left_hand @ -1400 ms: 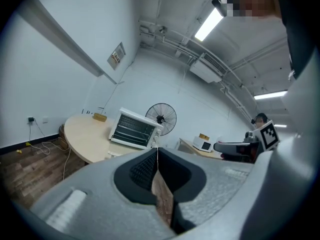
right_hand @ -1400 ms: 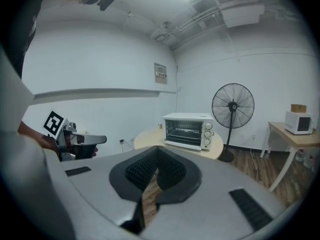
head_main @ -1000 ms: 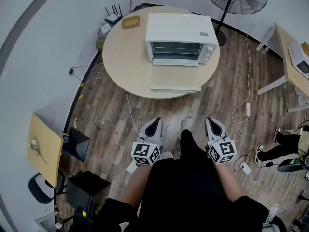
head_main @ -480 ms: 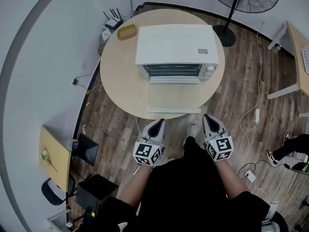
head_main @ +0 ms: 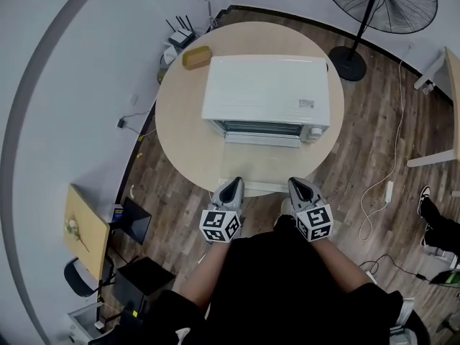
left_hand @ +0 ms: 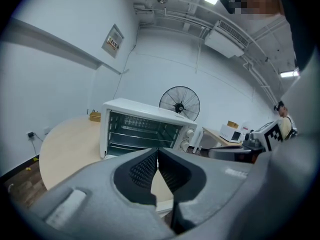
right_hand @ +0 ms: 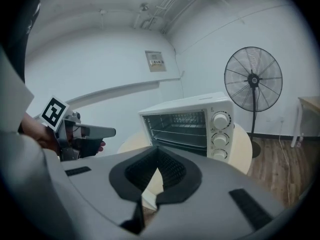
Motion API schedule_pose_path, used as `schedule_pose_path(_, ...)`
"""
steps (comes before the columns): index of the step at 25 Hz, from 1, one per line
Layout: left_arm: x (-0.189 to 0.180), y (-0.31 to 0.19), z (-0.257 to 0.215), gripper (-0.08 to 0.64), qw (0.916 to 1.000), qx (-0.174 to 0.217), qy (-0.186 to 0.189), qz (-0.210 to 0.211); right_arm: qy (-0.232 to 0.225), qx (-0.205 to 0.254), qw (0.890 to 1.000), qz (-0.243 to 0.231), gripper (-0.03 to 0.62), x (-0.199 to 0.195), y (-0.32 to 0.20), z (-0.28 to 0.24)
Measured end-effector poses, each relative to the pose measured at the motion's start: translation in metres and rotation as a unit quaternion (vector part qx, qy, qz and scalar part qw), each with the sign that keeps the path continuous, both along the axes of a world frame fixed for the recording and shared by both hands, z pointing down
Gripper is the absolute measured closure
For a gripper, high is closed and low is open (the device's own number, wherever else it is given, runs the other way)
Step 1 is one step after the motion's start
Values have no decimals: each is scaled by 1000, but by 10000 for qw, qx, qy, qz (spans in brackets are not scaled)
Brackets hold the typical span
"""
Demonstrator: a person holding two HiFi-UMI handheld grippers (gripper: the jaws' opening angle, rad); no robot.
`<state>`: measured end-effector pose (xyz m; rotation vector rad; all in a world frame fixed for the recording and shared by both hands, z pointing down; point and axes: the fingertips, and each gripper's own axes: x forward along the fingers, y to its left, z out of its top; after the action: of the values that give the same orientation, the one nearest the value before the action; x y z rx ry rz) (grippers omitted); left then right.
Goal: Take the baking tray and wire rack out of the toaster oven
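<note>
**Though its door is down, oven holds its shelves; tools shut**

While its door [head_main: 262, 164] lies flat toward the person, the oven [head_main: 266, 92] sits in the middle of the desk [head_main: 180, 121]. Its long side runs left to right and its open front faces the tools. Two level shelves [left_hand: 138, 135] lie inside, one above the other; which is tray and which rack I cannot tell. Left tool [head_main: 232, 185] and right tool [head_main: 297, 184] hover at the near desk edge, jaws together, empty.
</note>
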<state>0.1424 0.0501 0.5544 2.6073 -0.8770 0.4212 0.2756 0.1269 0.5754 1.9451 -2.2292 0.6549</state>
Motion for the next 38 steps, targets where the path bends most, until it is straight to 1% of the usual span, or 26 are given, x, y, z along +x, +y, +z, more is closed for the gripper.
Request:
schedule_pose_path(4, 6, -17, 7, 538, 9997, -45, -3, -238, -19, 59, 9999, -83, 594, 10, -19, -2)
schedule_pose_path(7, 7, -30, 11, 538, 9988, -153, 53, -462, -26, 73, 9999, 110, 594, 23, -32, -3)
schedule_pose_path(10, 5, -40, 18, 538, 9969, -320, 143, -698, -208, 77, 9995, 241, 594, 30, -41, 1)
schedule_pose_path(12, 4, -50, 24, 538, 9955, -453, 239, -802, -456, 64, 9985, 296, 594, 30, -51, 5)
schedule_pose_path(14, 4, -62, 31, 538, 9939, -595, 363, -851, -832, 1, 9957, 420, 594, 29, -62, 12)
schedule_pose_path(17, 10, -76, 41, 538, 9918, -811, 634, -754, -1388, -58, 9883, 631, 594, 26, -77, 21)
schedule_pose_path(20, 17, -93, 51, 538, 9875, -1089, 919, -680, -1811, 26, 9809, 712, 592, 18, -97, 27)
schedule_pose_path(22, 18, -103, 57, 538, 9820, -1308, 1145, -739, -2080, 49, 9748, 808, 592, 13, -104, 34)
schedule_pose_path(24, 18, -111, 64, 538, 9772, -1472, 1294, -815, -2274, 0, 9687, 991, 592, 12, -107, 43)
schedule_pose_path(26, 20, -120, 71, 538, 9759, -1552, 1319, -778, -2400, -78, 9630, 1219, 591, 16, -112, 53)
schedule_pose_path(28, 23, -127, 80, 533, 9745, -1681, 1319, -681, -2576, -188, 9550, 1458, 584, 22, -116, 66)
schedule_pose_path(29, 24, -132, 84, 510, 9719, -1788, 1373, -671, -2704, -228, 9494, 1583, 560, 25, -119, 73)
schedule_pose_path(31, 24, -145, 94, 443, 9623, -2067, 1606, -746, -2969, -235, 9364, 1857, 508, 32, -126, 85)
schedule_pose_path(32, 23, -152, 100, 425, 9560, -2218, 1736, -824, -3073, -220, 9302, 1995, 495, 35, -129, 91)
schedule_pose_path(34, 22, -163, 114, 407, 9447, -2474, 1906, -999, -3238, -212, 9192, 2232, 471, 41, -132, 102)
schedule_pose_path(36, 25, -169, 127, 399, 9381, -2636, 1950, -1112, -3431, -196, 9088, 2364, 459, 48, -135, 111)
schedule_pose_path(38, 32, -171, 138, 393, 9327, -2771, 1978, -1192, -3666, -116, 8988, 2401, 457, 55, -140, 118)
